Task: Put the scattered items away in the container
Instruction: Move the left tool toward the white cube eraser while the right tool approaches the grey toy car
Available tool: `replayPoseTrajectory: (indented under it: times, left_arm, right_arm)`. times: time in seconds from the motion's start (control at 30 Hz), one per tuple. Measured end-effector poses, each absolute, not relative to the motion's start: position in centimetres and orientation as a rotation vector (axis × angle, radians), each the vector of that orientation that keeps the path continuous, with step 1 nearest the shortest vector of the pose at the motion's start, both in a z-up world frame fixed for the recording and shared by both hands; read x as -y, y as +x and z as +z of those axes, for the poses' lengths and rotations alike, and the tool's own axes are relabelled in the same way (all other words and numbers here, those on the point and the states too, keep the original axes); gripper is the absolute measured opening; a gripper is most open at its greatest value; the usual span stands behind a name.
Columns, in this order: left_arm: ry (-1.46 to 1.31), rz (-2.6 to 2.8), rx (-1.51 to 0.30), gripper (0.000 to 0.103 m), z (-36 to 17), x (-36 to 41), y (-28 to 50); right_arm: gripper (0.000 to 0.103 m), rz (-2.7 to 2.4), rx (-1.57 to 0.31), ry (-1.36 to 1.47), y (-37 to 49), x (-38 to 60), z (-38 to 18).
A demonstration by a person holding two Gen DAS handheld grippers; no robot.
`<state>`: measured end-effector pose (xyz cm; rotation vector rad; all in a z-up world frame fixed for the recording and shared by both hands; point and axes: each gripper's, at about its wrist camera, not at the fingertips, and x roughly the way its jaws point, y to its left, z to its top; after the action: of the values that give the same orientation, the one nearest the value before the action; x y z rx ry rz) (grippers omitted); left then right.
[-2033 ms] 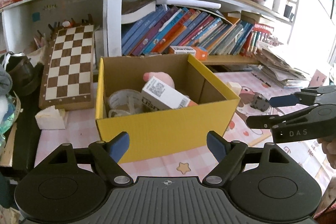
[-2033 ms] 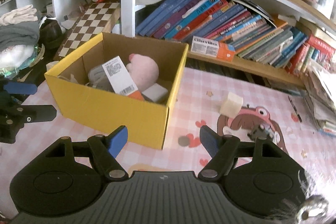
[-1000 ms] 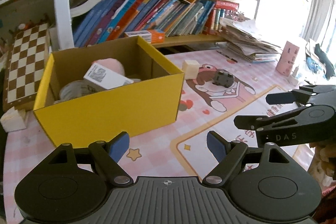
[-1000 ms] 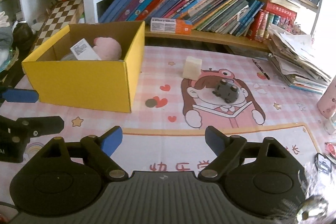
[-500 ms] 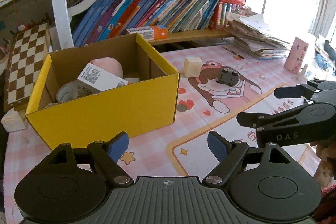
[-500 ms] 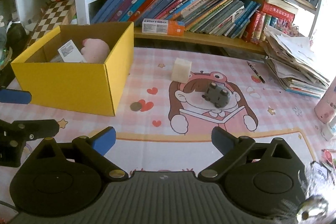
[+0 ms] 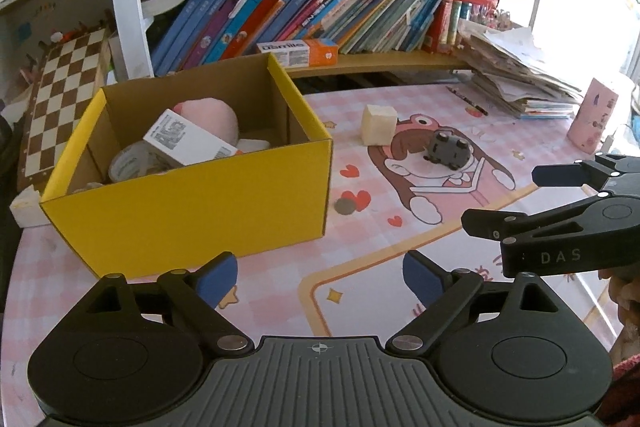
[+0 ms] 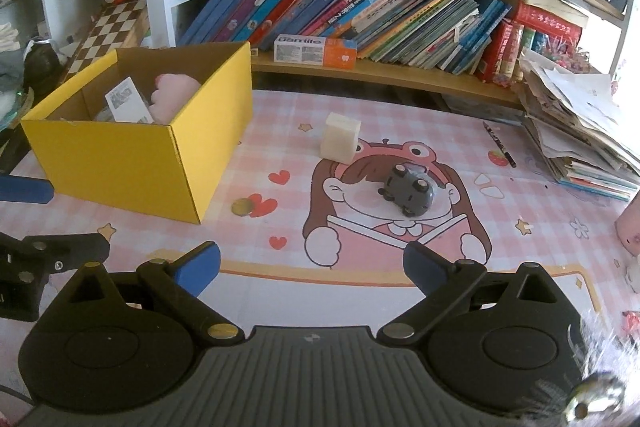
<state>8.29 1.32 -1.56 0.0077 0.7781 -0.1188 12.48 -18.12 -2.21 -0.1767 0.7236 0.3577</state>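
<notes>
You held both the left tongs [image 7: 320,273] and right tongs [image 8: 312,263] apart and empty, mid-tidy. The yellow box [image 8: 136,147] was part-filled; the toy car [image 8: 408,193], cream block [image 8: 340,137] and coin [image 8: 241,207] lay loose on the bench [image 8: 520,251], awaiting pickup.

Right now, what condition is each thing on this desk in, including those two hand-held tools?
left tool: open, empty.
right tool: open, empty.
yellow box: open-topped, partly filled.
pink plush: inside the box.
barcoded carton: in the box, tilted.
grey toy car: on the mat, lying on its side.
cream block: upright on the mat.
coin: flat beside the box.
</notes>
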Motion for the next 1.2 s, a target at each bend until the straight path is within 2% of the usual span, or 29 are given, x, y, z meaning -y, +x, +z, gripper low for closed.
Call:
replayPoseTrajectory:
  times: [1.2]
  left_arm:
    - [0.031, -0.044, -0.816, 0.094, -2.5, 9.8, 9.7]
  right_arm:
    - [0.1, 0.418, -0.788, -0.145, 15.3, 29.8, -4.6]
